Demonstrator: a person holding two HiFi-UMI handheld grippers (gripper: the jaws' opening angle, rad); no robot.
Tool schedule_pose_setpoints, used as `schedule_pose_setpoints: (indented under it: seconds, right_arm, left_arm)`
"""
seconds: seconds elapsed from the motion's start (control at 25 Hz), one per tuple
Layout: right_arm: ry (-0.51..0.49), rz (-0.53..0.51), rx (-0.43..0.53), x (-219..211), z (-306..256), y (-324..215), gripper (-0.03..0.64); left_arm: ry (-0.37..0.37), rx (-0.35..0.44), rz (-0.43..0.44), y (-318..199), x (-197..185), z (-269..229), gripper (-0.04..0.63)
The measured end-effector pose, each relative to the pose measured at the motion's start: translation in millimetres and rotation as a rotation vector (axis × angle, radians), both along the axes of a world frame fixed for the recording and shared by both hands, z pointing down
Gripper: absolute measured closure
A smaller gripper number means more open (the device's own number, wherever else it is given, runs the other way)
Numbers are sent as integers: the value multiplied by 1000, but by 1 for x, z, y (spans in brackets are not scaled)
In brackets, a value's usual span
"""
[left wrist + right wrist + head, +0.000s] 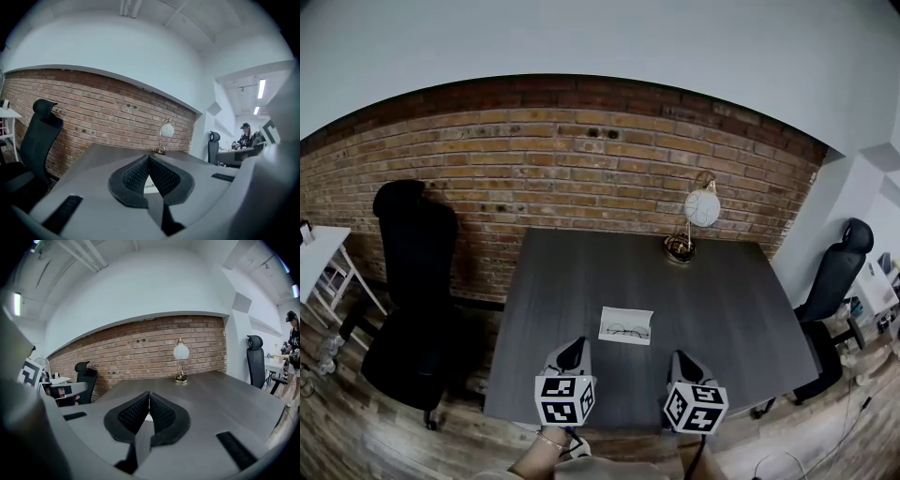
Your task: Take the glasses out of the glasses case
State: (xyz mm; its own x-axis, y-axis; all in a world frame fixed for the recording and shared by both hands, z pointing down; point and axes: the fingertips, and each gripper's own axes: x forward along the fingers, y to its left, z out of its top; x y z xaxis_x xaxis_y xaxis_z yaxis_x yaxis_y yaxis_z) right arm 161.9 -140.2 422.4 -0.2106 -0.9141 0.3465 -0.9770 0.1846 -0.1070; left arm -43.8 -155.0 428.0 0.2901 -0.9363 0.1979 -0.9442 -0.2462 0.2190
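A white glasses case (626, 325) lies open and flat on the dark grey table (731, 309), with a pair of thin-framed glasses (627, 330) resting on it. My left gripper (573, 353) hovers near the table's front edge, just left of and nearer than the case, its jaws shut with nothing between them. My right gripper (682, 362) is held beside it, right of the case, also shut and empty. In the left gripper view, a sliver of the white case (149, 186) shows behind the closed pads (137, 177). The right gripper view shows closed pads (161, 413) too.
A globe lamp (699, 211) on a brass base stands at the table's far edge before the brick wall (534, 159). A black office chair (412, 291) sits left of the table, another (836, 277) at the right. A person (293, 350) stands far right.
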Motion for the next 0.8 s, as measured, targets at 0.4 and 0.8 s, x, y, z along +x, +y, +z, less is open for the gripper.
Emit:
schedule_pose_setpoints:
  seconds: [0.4, 0.8]
  right_arm:
    - [25, -14, -25, -6, 8, -71, 583]
    - [17, -58, -120, -15, 42, -101, 584]
  left_arm:
    - [17, -20, 3, -67, -4, 10, 578]
    - [-16, -102, -6, -87, -5, 39, 578]
